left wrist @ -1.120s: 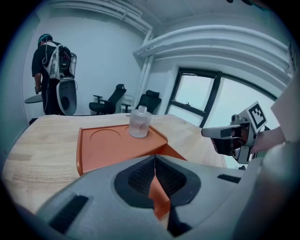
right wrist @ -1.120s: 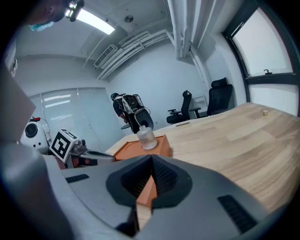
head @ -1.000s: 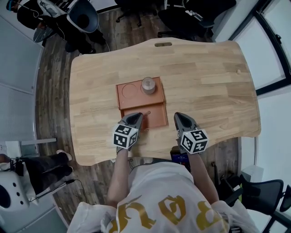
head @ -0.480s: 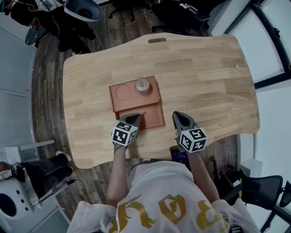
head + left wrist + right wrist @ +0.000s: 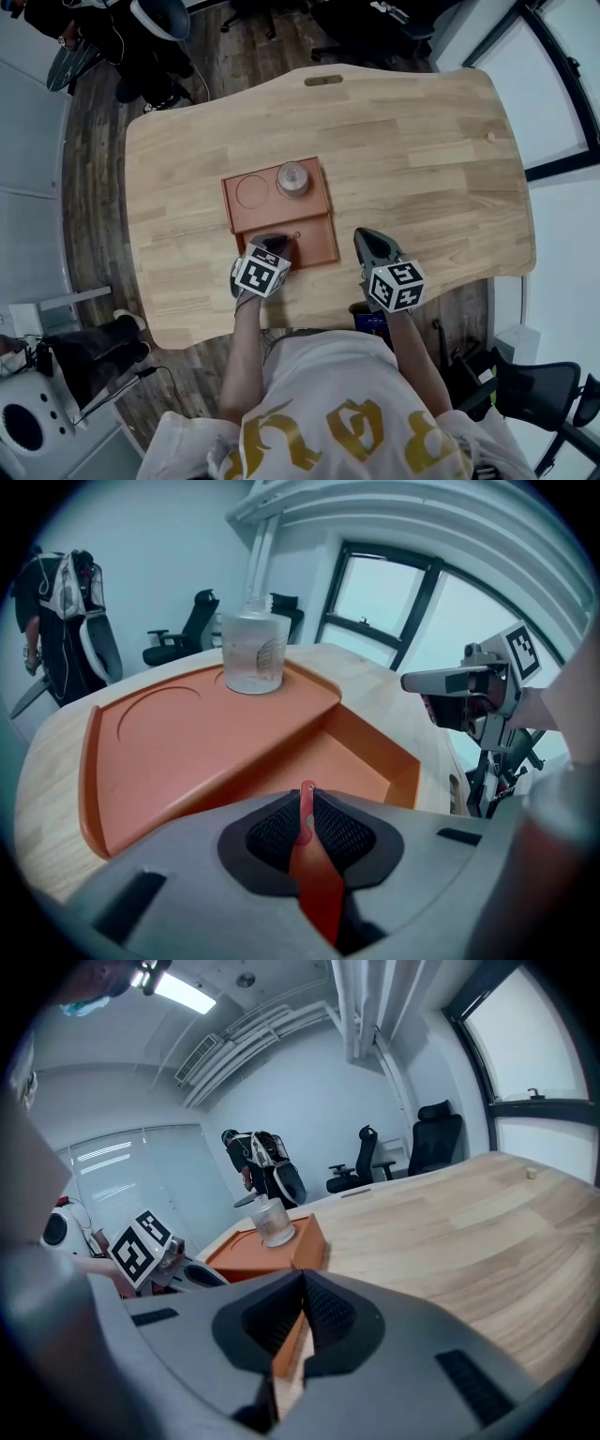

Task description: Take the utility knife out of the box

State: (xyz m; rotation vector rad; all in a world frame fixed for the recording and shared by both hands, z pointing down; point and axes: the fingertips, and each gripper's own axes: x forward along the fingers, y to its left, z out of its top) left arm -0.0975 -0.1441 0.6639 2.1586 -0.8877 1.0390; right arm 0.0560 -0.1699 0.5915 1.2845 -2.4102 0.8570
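In the left gripper view the thin red utility knife [image 5: 307, 829] is pinched between the pads of my left gripper [image 5: 307, 794]; the jaws have just been opening a little, and the knife is still between them. The gripper points steeply down over the deep near compartment of the orange box [image 5: 321, 246]. In the head view only the knife's tip [image 5: 296, 234] shows past the left gripper [image 5: 274, 246]. My right gripper [image 5: 367, 240] hangs over bare table to the right of the box, shut with nothing in it.
A clear lidded jar [image 5: 292, 178] stands on the box's raised far half, beside a round recess [image 5: 252, 190]. The wooden table [image 5: 422, 159] stretches away to the right and far side. Office chairs and a person stand beyond the table.
My left gripper has sunk and tipped more steeply toward the box's near compartment, still with the knife. The right gripper has barely shifted.
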